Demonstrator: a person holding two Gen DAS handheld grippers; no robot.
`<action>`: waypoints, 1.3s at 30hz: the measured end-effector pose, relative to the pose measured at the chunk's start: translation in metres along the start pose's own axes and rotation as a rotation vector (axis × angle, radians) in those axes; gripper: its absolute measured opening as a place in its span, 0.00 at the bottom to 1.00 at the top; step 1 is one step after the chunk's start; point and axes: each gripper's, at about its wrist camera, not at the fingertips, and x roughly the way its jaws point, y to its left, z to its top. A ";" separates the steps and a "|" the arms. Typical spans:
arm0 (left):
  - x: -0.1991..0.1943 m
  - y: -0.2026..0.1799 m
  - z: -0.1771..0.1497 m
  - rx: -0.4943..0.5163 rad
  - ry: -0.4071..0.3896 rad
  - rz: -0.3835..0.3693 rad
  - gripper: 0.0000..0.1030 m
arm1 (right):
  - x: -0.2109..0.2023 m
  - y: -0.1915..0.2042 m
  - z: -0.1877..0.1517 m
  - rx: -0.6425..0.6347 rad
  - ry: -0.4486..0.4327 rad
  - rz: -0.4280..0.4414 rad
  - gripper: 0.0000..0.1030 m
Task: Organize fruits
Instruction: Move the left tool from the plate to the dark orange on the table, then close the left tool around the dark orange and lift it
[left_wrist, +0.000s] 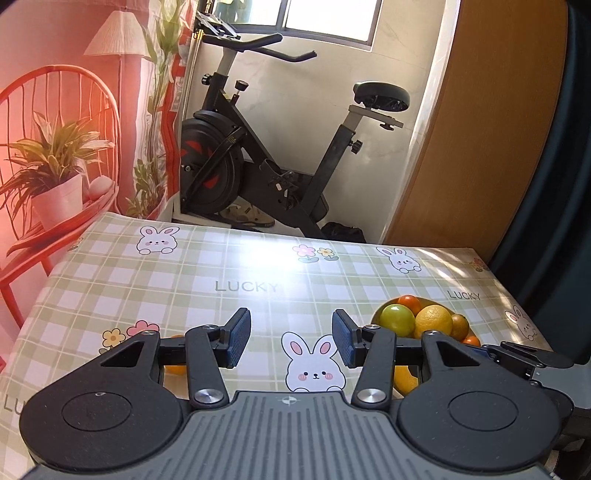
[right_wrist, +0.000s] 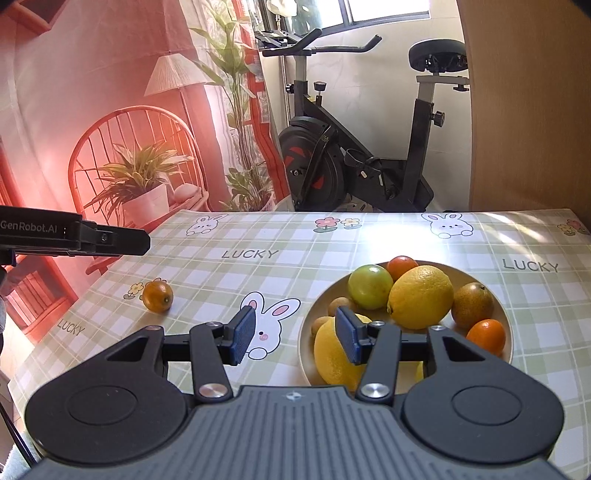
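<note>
Bright, sunny pictures with bent edges

Sunlight comes in through the window (left_wrist: 328, 18) at the back, and it is so bright that the glass looks white. A shiny white patch of glare sits on the tablecloth (left_wrist: 258, 258) and washes out part of the word printed there. Soft, spotty shadows fall on the far right corner of the cloth. The pink wall hanging (right_wrist: 92, 110) glows with a reddish haze on the left. Both views are sharp, with no blur. Straight lines curve near the edges, and the corners go dark.
</note>
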 end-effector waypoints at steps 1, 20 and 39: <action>-0.001 0.002 0.001 0.001 -0.003 0.002 0.50 | 0.003 0.004 0.002 -0.006 -0.001 0.002 0.50; 0.001 0.085 0.010 -0.104 0.030 0.077 0.50 | 0.068 0.072 0.012 -0.139 0.057 0.081 0.50; 0.066 0.122 -0.022 -0.208 0.169 -0.035 0.50 | 0.156 0.136 -0.001 -0.295 0.172 0.216 0.55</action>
